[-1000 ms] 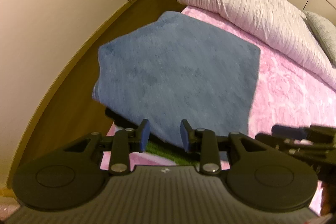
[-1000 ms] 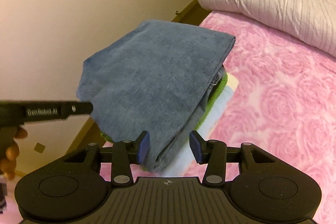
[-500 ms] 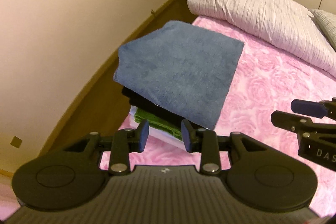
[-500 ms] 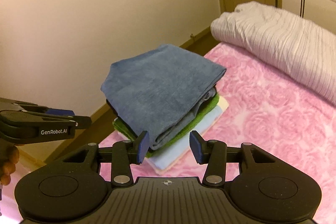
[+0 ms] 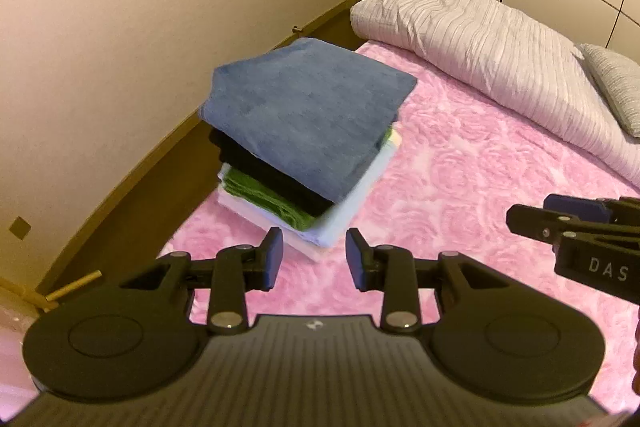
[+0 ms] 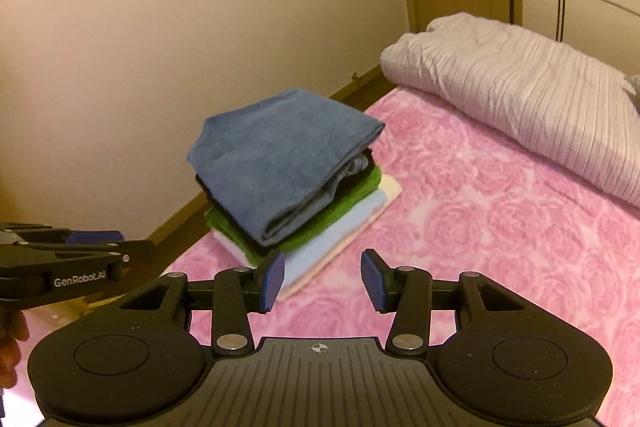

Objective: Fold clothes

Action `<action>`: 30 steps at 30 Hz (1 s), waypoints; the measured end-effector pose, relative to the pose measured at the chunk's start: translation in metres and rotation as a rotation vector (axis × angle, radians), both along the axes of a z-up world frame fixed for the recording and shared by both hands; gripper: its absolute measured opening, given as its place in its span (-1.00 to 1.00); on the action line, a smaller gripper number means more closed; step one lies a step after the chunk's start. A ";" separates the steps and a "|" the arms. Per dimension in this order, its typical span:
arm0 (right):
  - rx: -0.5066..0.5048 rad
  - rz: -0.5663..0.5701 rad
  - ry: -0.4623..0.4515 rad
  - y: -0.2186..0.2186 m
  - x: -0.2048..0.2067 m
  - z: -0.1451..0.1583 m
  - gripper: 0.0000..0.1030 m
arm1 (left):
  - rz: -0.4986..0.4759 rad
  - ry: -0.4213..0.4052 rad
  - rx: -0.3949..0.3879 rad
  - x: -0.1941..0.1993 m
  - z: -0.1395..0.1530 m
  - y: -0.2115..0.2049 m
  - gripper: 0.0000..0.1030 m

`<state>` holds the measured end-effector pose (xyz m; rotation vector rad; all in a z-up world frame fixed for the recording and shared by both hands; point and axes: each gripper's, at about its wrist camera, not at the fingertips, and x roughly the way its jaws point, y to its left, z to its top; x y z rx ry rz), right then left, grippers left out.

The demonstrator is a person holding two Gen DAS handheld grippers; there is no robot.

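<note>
Both grippers, left (image 5: pixel 314 253) and right (image 6: pixel 323 281), have withdrawn with jaws released and empty; the stack (image 5: pixel 308 143) ahead appears finished.

Each tool (image 5: pixel 314 259) was matte black, with blue pads (image 5: pixel 275 257), silver screws and two round discs. The right tool (image 6: pixel 323 281) looked alike; white lettering marked their sides.
</note>
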<state>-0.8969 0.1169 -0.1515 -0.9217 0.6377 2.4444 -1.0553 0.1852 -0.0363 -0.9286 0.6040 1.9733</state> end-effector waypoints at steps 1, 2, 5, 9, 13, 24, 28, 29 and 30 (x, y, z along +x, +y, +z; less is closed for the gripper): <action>-0.011 -0.006 0.008 0.000 0.006 0.001 -0.10 | 0.008 -0.003 0.004 0.005 0.000 -0.002 -0.41; -0.022 -0.012 0.018 0.000 0.011 0.002 -0.10 | 0.016 -0.008 0.007 0.010 0.000 -0.004 -0.41; -0.026 -0.030 -0.002 -0.001 0.018 0.005 -0.10 | 0.040 -0.019 0.007 0.022 -0.003 -0.012 -0.41; -0.009 0.039 -0.038 -0.005 0.018 0.008 -0.10 | 0.074 -0.034 0.011 0.030 -0.005 -0.020 -0.41; 0.020 0.092 -0.083 -0.009 0.013 0.008 -0.10 | 0.098 -0.046 0.004 0.034 -0.008 -0.023 -0.41; 0.005 0.168 -0.196 -0.004 0.007 -0.012 -0.10 | 0.145 -0.074 -0.010 0.039 -0.019 -0.020 -0.41; -0.017 0.168 -0.213 0.005 0.004 -0.018 -0.10 | 0.161 -0.086 -0.012 0.037 -0.022 -0.015 -0.41; -0.022 0.169 -0.217 0.007 0.004 -0.019 -0.10 | 0.163 -0.090 -0.014 0.035 -0.023 -0.014 -0.41; -0.026 0.170 -0.220 0.009 0.002 -0.020 -0.10 | 0.164 -0.096 -0.017 0.034 -0.024 -0.012 -0.41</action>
